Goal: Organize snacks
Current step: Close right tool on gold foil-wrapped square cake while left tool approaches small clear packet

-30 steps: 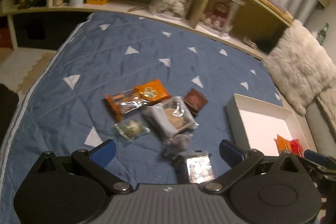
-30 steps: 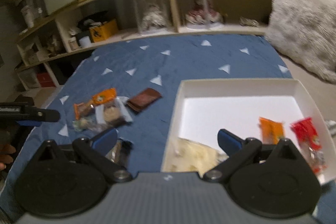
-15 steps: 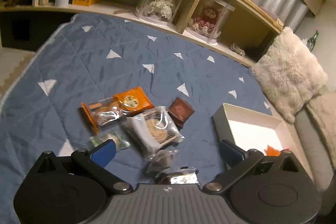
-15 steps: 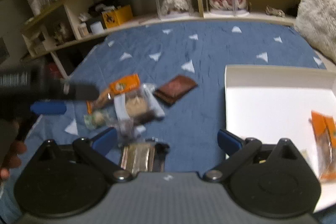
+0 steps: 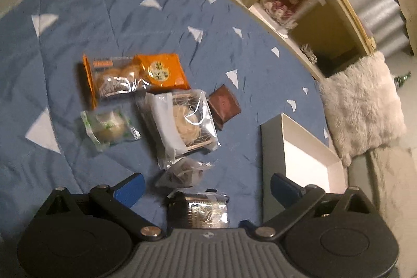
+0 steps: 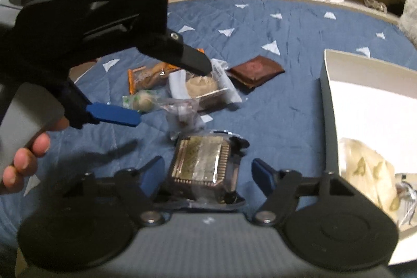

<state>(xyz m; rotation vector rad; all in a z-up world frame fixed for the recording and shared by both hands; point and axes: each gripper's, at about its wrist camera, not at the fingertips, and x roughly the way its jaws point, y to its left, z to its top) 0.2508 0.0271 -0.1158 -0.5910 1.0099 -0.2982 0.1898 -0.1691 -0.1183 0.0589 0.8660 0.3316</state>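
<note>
On the blue quilt (image 6: 299, 25), just ahead of the right tongs (image 6: 208, 175), whose fingers stand wide apart, lies a dark-trayed snack pack (image 6: 206, 168), its long axis running near to far between them, untouched. The left tongs (image 5: 207, 185), also spread apart and empty, hover over the snack pile (image 5: 179, 119) to its far left. The white box (image 6: 370, 100) stands at right, its left wall edging a bare strip of quilt beside the pack.

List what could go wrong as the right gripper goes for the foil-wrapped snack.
1. The right gripper is open astride the foil-wrapped snack; its glossy wrapper may slip when the fingers close.
2. The left gripper hovers close above the pile; the two tools could collide.
3. The small clear packet touches the snack and might get dragged along.
</note>
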